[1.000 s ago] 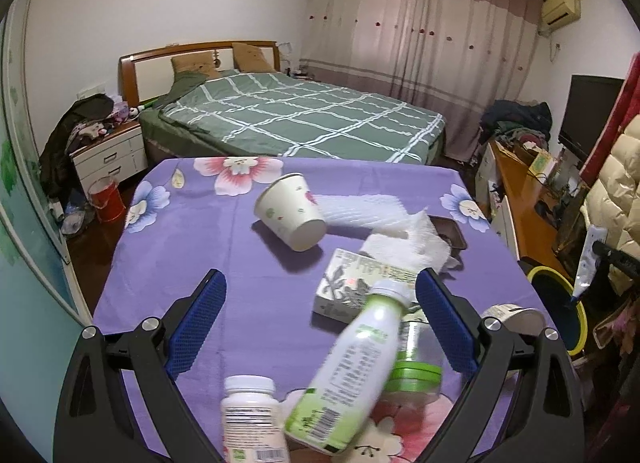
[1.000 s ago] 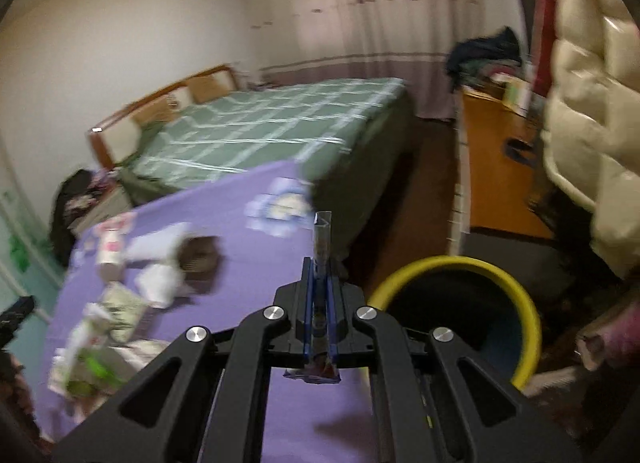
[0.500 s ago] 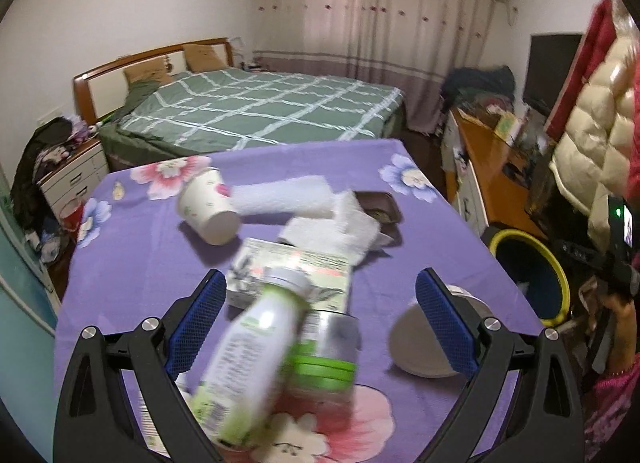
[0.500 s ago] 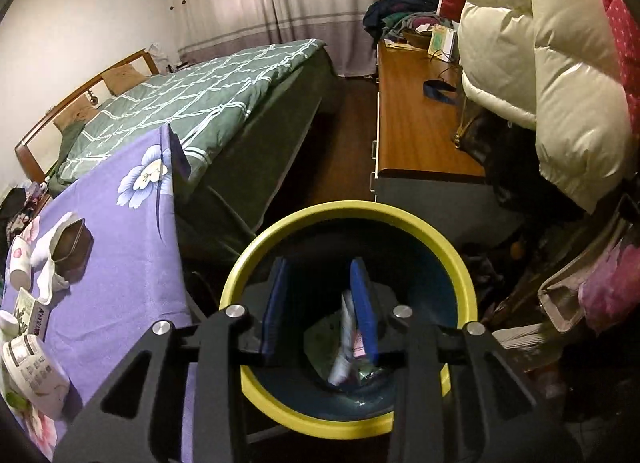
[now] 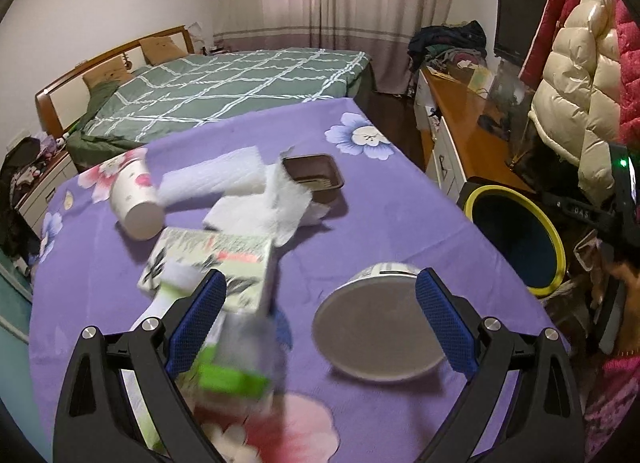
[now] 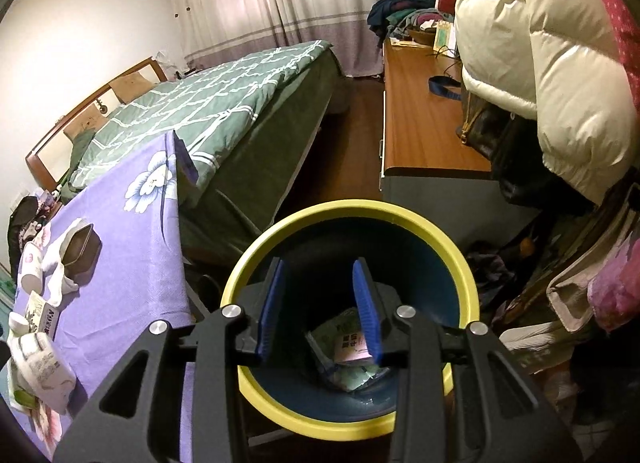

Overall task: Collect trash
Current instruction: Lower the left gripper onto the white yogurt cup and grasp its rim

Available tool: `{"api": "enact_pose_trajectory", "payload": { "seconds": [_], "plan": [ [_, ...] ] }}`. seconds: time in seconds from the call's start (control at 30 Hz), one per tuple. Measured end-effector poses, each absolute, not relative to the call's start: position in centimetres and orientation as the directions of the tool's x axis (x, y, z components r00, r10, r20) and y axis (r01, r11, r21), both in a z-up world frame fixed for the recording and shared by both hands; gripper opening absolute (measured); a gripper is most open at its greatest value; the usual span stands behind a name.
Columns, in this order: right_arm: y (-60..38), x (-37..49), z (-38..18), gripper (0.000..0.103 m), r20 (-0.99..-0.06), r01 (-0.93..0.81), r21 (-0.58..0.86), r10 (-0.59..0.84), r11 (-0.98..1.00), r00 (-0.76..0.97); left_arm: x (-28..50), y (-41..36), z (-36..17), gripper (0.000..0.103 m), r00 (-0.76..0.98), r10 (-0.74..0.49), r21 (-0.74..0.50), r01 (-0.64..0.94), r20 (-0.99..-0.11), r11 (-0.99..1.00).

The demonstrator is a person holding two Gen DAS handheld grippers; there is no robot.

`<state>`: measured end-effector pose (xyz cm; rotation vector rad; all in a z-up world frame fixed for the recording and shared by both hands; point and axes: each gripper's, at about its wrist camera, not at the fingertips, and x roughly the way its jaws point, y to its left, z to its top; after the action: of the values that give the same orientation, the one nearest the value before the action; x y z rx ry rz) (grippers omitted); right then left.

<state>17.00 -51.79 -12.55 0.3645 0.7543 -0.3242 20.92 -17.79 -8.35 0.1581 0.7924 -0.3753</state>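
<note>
My right gripper (image 6: 318,267) hangs over the yellow-rimmed bin (image 6: 352,209). Its jaws are opening and nothing is between them. Wrappers (image 6: 344,339) lie at the bin's bottom. My left gripper (image 5: 320,283) stands wide open above the purple flowered tablecloth (image 5: 400,223). A white tub (image 5: 380,327) lies tipped on its side between the blue pads, its base towards me, and neither pad touches it. A green-and-white bottle (image 5: 172,291) and a blurred green-capped jar (image 5: 236,363) lie by the left finger. The bin (image 5: 556,239) stands past the table's right edge.
Further back on the table lie a printed box (image 5: 216,255), a tipped paper cup (image 5: 134,199), a white foam sheet (image 5: 212,179), crumpled tissue (image 5: 260,211) and a brown tray (image 5: 314,175). A bed (image 5: 240,79), a wooden desk (image 6: 420,123) and hanging coats (image 6: 540,63) surround the bin.
My right gripper swung from the table edge to over the bin and opened; the thin wrapper it held is gone from its jaws. My left gripper moved right, so the tub now sits between its fingers.
</note>
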Motion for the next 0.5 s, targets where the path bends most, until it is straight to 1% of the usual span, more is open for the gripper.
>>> {"api": "enact_pose_trajectory", "payload": {
  "seconds": [0.23, 0.4, 0.5],
  "plan": [
    [-52.3, 16.7, -12.9, 0.034, -0.714, 0.406, 0.217, -0.139, 0.888, 0.686, 24.3, -20.9, -9.0, 0.094, 0.615, -0.292, -0.023, 0.406, -0.733, 0.914],
    [-52.3, 16.7, -12.9, 0.034, -0.711, 0.406, 0.225, -0.135, 0.886, 0.690, 23.6, -21.5, -8.9, 0.094, 0.600, -0.330, -0.053, 0.432, -0.729, 0.900],
    [-52.3, 16.7, -13.1, 0.034, -0.710, 0.400, 0.234, -0.125, 0.886, 0.693, 22.8, -22.0, -9.5, 0.094, 0.575, -0.342, -0.062, 0.450, -0.743, 0.891]
  ]
}}
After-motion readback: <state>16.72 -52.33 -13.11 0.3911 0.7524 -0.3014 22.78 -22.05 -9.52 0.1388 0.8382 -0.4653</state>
